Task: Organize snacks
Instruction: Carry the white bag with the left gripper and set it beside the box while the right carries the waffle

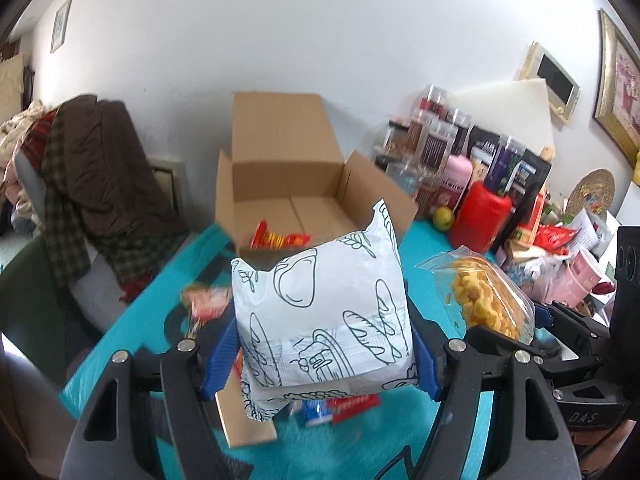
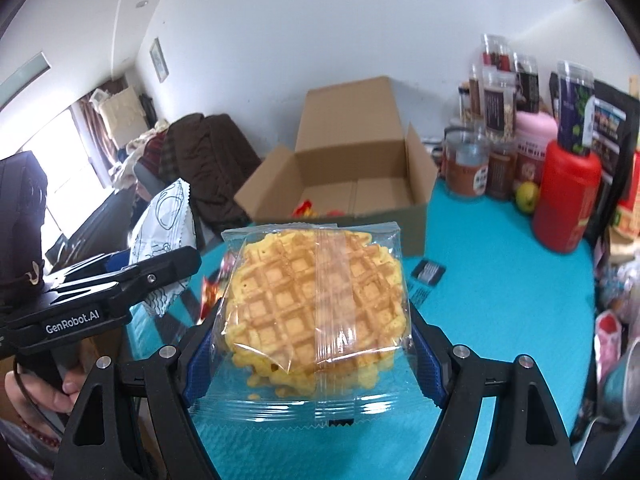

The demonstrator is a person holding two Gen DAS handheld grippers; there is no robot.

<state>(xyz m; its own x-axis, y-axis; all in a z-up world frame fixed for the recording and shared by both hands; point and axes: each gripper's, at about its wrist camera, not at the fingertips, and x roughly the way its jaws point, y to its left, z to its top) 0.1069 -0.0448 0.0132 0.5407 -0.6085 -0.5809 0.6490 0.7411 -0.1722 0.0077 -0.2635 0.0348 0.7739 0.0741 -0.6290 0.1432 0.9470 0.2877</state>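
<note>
**Two packets lifted, one snack boxed, several still loose on the table**

Nearest the cameras, both claws are loaded. The left gripper (image 1: 324, 354) is clenched on a white bread-print packet (image 1: 320, 312), its blue pads pressing the packet's two sides. The right gripper (image 2: 316, 348) grasps a clear-wrapped waffle packet (image 2: 316, 296) the same way. Both packets are held up off the turquoise table (image 2: 500, 300), side by side and near each other, with the waffle to the right of the white one.

Below the left gripper, loose items remain on the table: a red-and-blue wrapper (image 1: 340, 406) and a flat cardboard piece (image 1: 244, 420) toward the near edge, and a blurred red-and-white snack (image 1: 204, 300) toward the left edge. A small dark sachet (image 2: 429, 271) lies just in front of the box.

Farther on, the open cardboard box (image 1: 288, 184) stands toward the table's far edge, its flaps spread and its back flap upright. Inside, one red-and-yellow snack (image 1: 280, 240) lies at the near-left corner; the rest of the floor looks bare. So I judge the job at an early stage: one item in, two in the air, at least three to collect.

The way to the box looks open over the near wall. The right flap leans out toward a crowd of jars (image 2: 496, 92) and a red canister (image 2: 566, 200) along the table's right edge, so room is tighter on that side. Beyond the left edge a chair heaped with clothes (image 1: 92, 168) stands apart.
</note>
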